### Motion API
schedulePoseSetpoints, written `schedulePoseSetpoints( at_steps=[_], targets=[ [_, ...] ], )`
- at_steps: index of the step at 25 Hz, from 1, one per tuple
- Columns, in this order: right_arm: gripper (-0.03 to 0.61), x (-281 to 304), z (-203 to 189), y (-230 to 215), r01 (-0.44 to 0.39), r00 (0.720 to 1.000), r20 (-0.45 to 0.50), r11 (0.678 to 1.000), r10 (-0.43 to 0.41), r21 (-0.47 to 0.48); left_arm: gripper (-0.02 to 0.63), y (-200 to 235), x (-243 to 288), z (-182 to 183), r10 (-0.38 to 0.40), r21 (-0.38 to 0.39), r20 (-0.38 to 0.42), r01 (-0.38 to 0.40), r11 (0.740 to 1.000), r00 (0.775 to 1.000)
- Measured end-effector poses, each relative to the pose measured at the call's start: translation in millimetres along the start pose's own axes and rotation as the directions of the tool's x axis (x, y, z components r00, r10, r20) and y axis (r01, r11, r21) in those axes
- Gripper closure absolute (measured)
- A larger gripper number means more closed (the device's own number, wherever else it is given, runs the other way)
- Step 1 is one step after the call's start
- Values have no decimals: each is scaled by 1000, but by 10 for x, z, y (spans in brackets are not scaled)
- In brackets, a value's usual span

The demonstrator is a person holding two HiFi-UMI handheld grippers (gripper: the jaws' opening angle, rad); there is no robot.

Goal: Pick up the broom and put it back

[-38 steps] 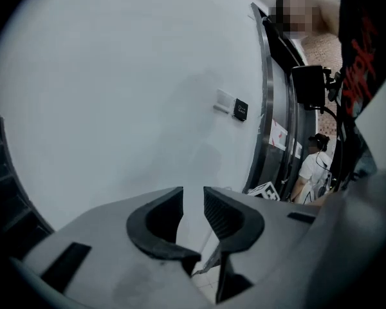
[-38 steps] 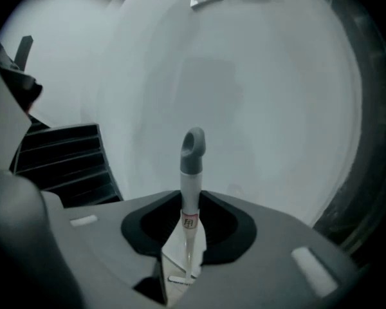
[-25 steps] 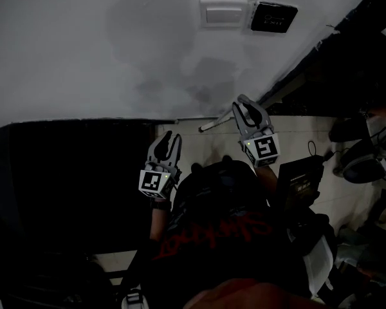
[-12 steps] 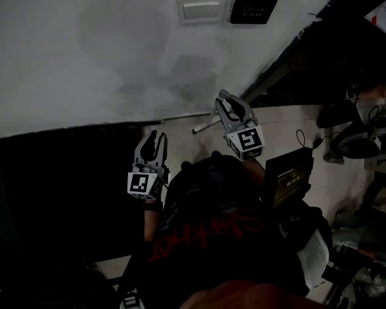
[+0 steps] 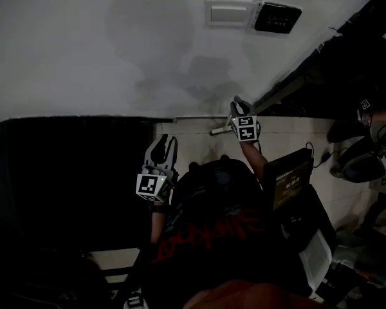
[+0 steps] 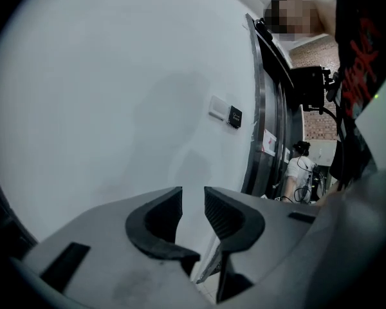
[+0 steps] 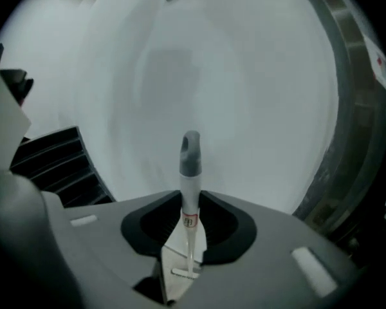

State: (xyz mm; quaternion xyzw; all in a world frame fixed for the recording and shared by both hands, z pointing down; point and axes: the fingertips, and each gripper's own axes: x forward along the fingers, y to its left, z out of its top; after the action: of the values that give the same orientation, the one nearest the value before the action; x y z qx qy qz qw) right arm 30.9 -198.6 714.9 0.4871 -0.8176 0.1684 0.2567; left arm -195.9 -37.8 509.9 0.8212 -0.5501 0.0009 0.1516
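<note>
**Broom handle clamped in the right gripper, close to the wall**

The broom (image 7: 189, 172) shows a slim white plastic handle with a small red-and-white label and a grey cap pierced by a hanging hole. Its capped end points at the plain white wall (image 5: 116, 44), near the wall's foot and above the pale tiled floor (image 5: 193, 147). The right gripper (image 7: 190, 201) has its black pads closed on the handle from both sides. The left gripper (image 6: 193, 208) hangs apart from the broom, its jaws a narrow gap apart and empty.

The broom handle (image 7: 190, 195) looks like smooth white plastic, the wall (image 5: 83, 44) matt and blotchy.
</note>
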Motion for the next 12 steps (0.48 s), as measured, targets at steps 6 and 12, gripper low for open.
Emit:
schedulePoseSetpoints(
  at_steps=[6,12],
  targets=[
    [442,332,-25,-105,44,999,-21,999,-44,-11,515,107,-228,-104,80,-23,4,-80,997,997],
    [517,-42,584,202,-28,983,180,995,44,-92,515,124,-301,-198,115,-50,-25,-116,992,993]
  ],
)
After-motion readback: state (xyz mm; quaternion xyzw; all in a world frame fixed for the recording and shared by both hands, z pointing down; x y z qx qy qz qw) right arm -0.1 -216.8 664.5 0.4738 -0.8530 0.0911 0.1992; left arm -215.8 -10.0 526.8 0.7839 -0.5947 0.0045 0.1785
